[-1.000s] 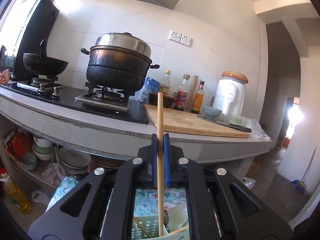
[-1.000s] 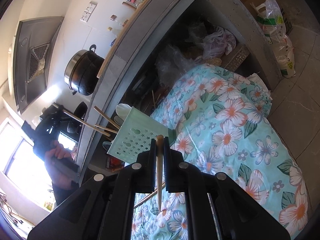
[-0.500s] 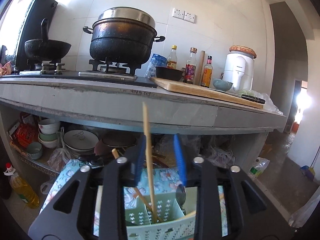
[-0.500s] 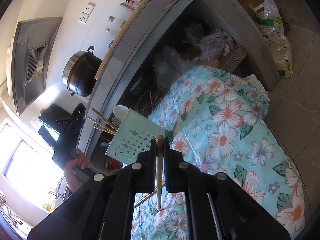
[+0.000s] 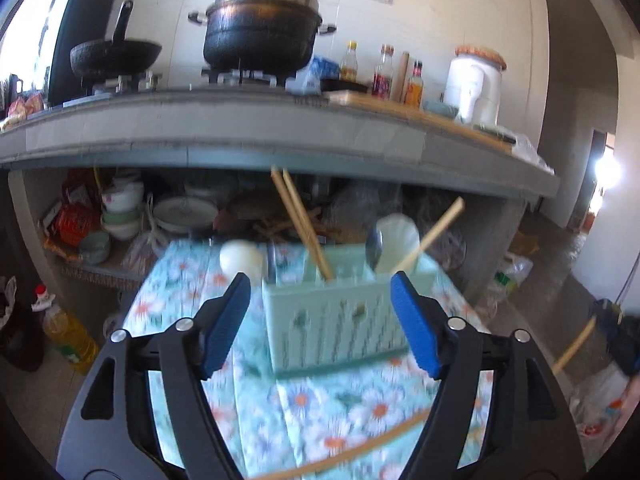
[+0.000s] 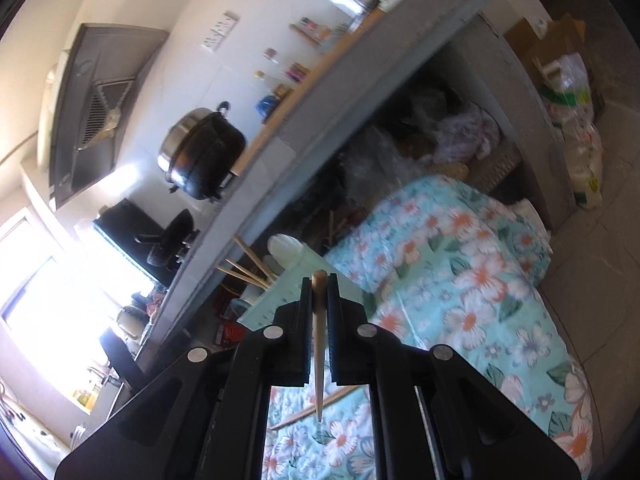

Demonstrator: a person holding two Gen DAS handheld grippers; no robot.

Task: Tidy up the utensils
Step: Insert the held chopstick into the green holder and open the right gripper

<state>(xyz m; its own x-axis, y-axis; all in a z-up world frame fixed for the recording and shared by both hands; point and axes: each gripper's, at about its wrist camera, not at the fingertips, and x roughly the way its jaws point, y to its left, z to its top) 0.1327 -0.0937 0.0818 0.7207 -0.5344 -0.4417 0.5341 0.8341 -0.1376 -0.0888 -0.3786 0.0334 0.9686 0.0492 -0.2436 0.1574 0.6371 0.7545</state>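
A pale green utensil caddy (image 5: 336,316) stands on a floral cloth (image 5: 248,420). It holds wooden chopsticks (image 5: 300,220), another chopstick (image 5: 432,232) and spoons (image 5: 394,240). My left gripper (image 5: 322,320) is open and empty just in front of the caddy. A loose chopstick (image 5: 360,446) lies on the cloth below it. My right gripper (image 6: 319,294) is shut on a wooden chopstick (image 6: 319,344), held upright above the cloth (image 6: 460,280), near the caddy (image 6: 280,300). That gripper and its chopstick (image 5: 572,346) show at the left wrist view's right edge.
A grey counter (image 5: 280,132) overhangs the caddy, with a black pot (image 5: 260,28), wok (image 5: 114,56), bottles and cutting board on top. Bowls and plates (image 5: 184,212) sit on the shelf beneath. An oil bottle (image 5: 68,332) stands on the floor at left; bags (image 6: 576,140) at right.
My left gripper opened wide, let its chopstick go into the caddy and drew back and down. My right gripper kept its chopstick and moved closer to the caddy.
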